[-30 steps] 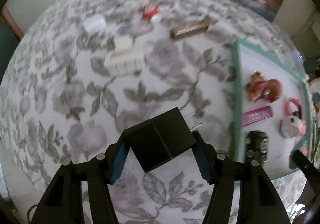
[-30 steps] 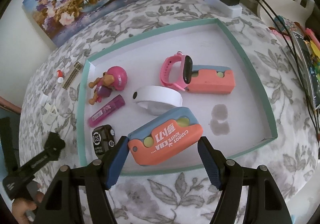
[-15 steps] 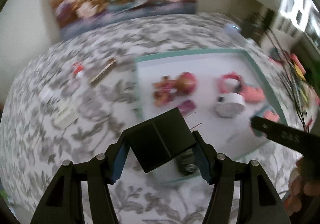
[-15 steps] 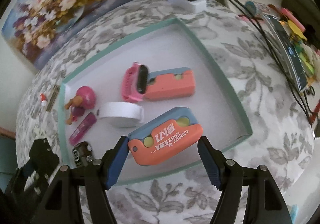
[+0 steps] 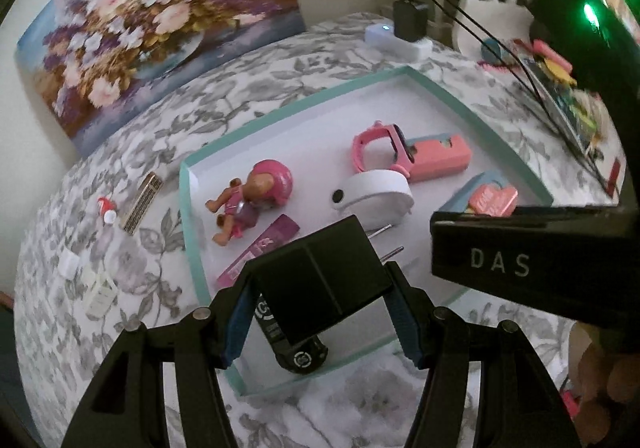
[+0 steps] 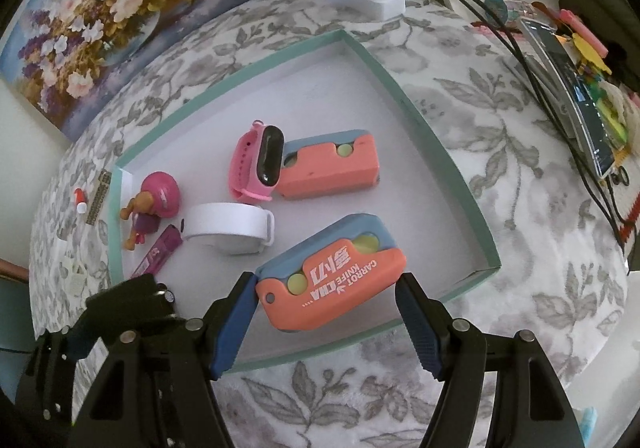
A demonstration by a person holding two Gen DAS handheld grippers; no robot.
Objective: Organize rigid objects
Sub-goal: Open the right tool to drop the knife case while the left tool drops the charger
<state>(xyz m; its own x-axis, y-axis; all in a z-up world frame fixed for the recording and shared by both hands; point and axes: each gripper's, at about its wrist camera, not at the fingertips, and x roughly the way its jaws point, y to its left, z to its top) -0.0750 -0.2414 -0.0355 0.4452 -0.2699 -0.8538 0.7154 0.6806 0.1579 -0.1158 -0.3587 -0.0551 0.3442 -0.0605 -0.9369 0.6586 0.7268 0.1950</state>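
The teal-rimmed tray (image 6: 440, 152) on the flower-patterned bench (image 6: 500, 128) is already well filled. In it lie a pink toy figure (image 5: 248, 200), a purple tube (image 5: 260, 248), a white band (image 6: 228, 226), a pink smartwatch (image 6: 260, 164) touching a coral carrot-knife case (image 6: 332, 168), and a small black device (image 5: 298, 348) near the tray's near-left corner.

Two more items are on their way in. The left gripper (image 5: 320, 304) has its fingers clenched on a black plug adapter (image 5: 320, 280), prongs pointing away, held above the tray's near-left part. The right gripper (image 6: 326, 300) has its fingers clamped on a second carrot-knife case (image 6: 332, 280), held over the tray's near edge; whether it touches the tray floor cannot be told.

Left outside the tray, on the bench beside its left wall, are a small red-and-white piece (image 5: 107, 210), a brown strip (image 5: 142, 202) and some white blocks (image 5: 98, 288). By this reading the task is over halfway: both held items need setting down, then those stragglers collected.
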